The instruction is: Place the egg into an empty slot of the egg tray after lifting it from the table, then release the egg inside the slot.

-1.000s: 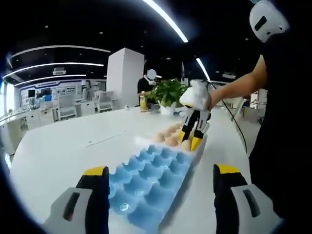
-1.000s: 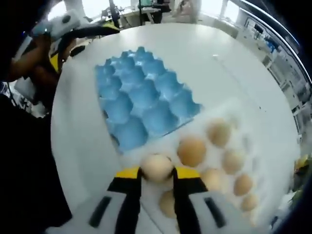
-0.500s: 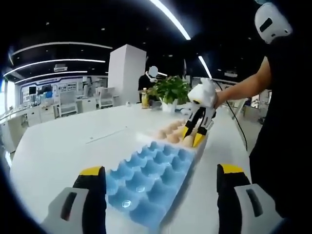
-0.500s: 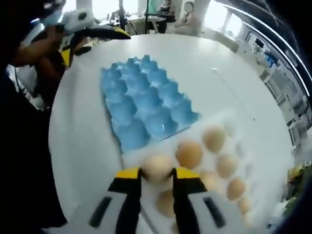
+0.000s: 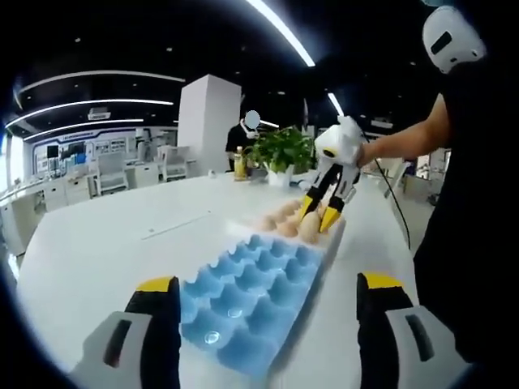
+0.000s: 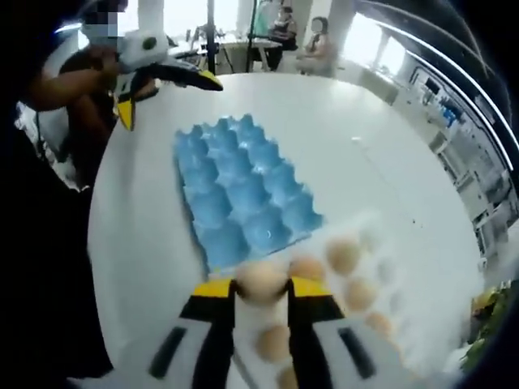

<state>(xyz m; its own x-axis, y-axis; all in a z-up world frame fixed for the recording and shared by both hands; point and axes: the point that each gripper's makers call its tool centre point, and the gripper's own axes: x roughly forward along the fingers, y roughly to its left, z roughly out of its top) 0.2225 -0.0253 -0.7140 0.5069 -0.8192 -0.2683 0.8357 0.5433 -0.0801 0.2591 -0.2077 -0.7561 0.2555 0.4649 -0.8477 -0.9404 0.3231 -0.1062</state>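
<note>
Lifted higher since 1 second ago, right gripper point(image 6: 259, 285) clamps the egg point(image 6: 260, 279); left gripper point(image 5: 268, 324) stays wide; carry level toward blue egg tray point(image 6: 243, 190) at frame centre.

Matt blue moulded egg tray point(image 6: 243, 194); glossy white table point(image 6: 357, 154); smooth egg point(image 6: 259, 281).

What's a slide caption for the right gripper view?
Right gripper holds an egg above the table, near the blue egg tray.

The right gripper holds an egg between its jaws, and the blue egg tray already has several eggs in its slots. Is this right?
Not quite. In the right gripper view the right gripper does hold the egg, but the blue egg tray has every slot empty.
</note>
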